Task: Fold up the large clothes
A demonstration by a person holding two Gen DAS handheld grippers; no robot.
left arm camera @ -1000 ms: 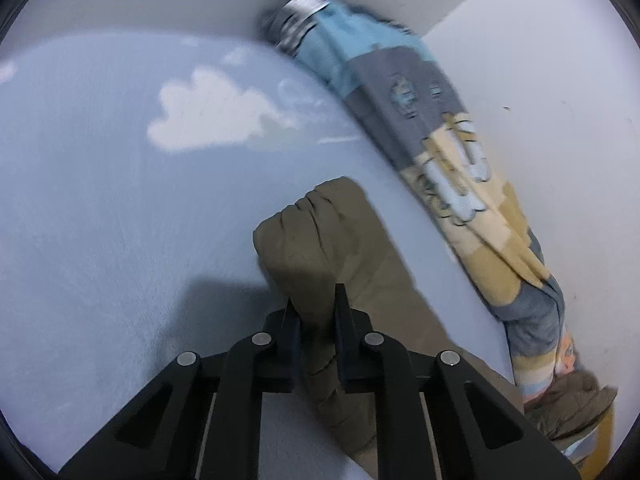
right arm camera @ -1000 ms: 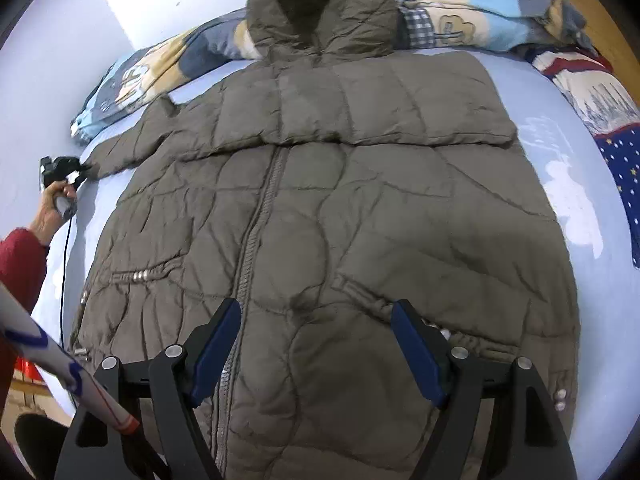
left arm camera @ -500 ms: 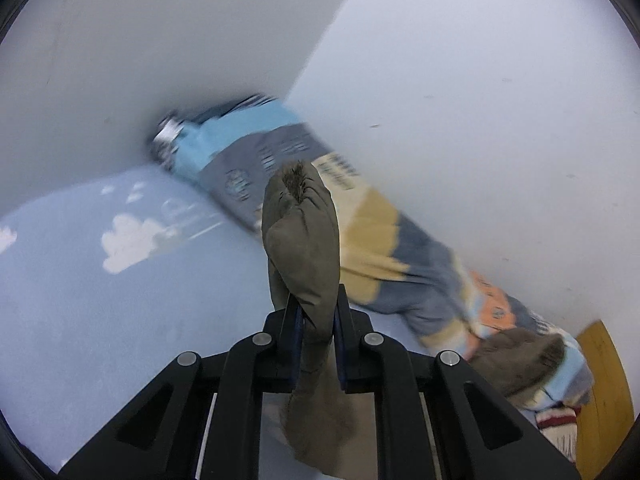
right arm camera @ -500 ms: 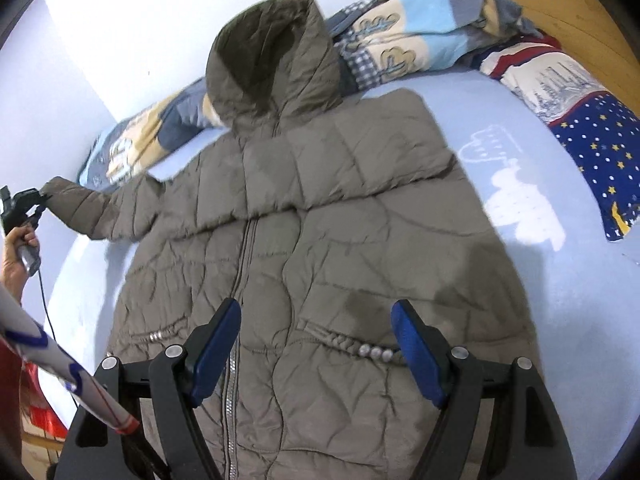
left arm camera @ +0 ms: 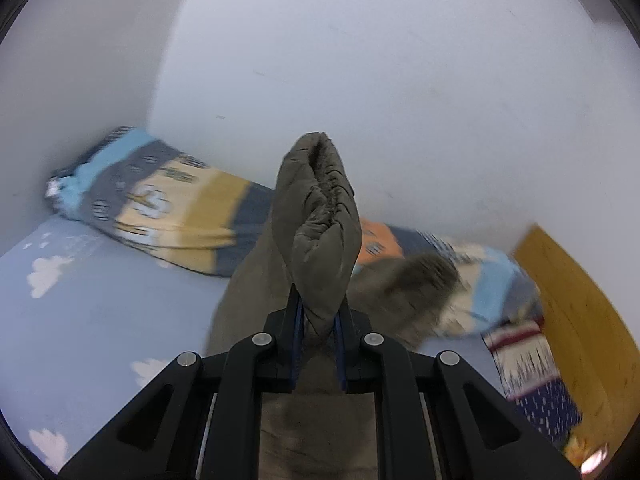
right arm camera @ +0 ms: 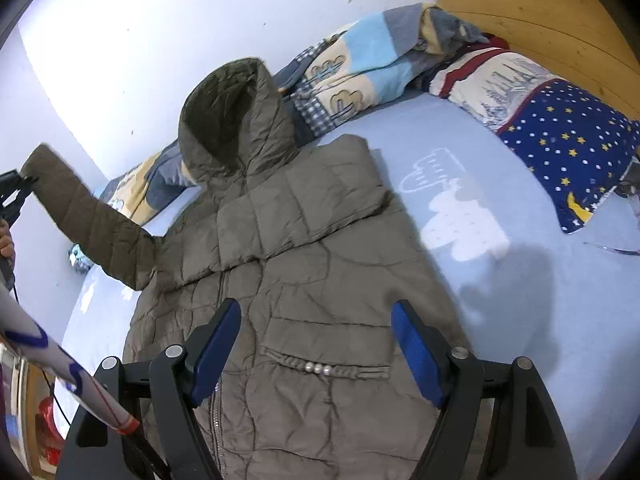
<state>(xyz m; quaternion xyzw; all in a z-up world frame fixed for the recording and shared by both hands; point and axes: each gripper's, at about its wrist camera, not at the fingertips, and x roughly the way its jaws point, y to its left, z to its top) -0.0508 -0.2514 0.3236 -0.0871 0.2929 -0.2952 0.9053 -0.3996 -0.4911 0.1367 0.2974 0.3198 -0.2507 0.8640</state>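
Note:
An olive-brown hooded puffer coat (right arm camera: 304, 280) lies front-up on a light blue bed sheet (right arm camera: 500, 280), its hood (right arm camera: 232, 116) propped toward the wall. My left gripper (left arm camera: 317, 312) is shut on the cuff of the coat's left sleeve (left arm camera: 318, 216), which stands up between its fingers. In the right wrist view that sleeve (right arm camera: 88, 216) is lifted off the bed, held at the far left by the left gripper (right arm camera: 12, 192). My right gripper (right arm camera: 316, 344) hovers open above the coat's lower front, near a pocket with pearl beads (right arm camera: 318, 369), nothing between its fingers.
A rolled patterned blanket (right arm camera: 360, 64) runs along the white wall behind the coat. A star-print pillow (right arm camera: 560, 136) and a wooden headboard (right arm camera: 540, 12) are at the right. A person's hand (right arm camera: 6, 246) and a white pole (right arm camera: 52, 364) are at the left edge.
The left gripper rose and swung right with the sleeve cuff, lifting the sleeve off the bed. The right gripper rose and drew back a little, still open.

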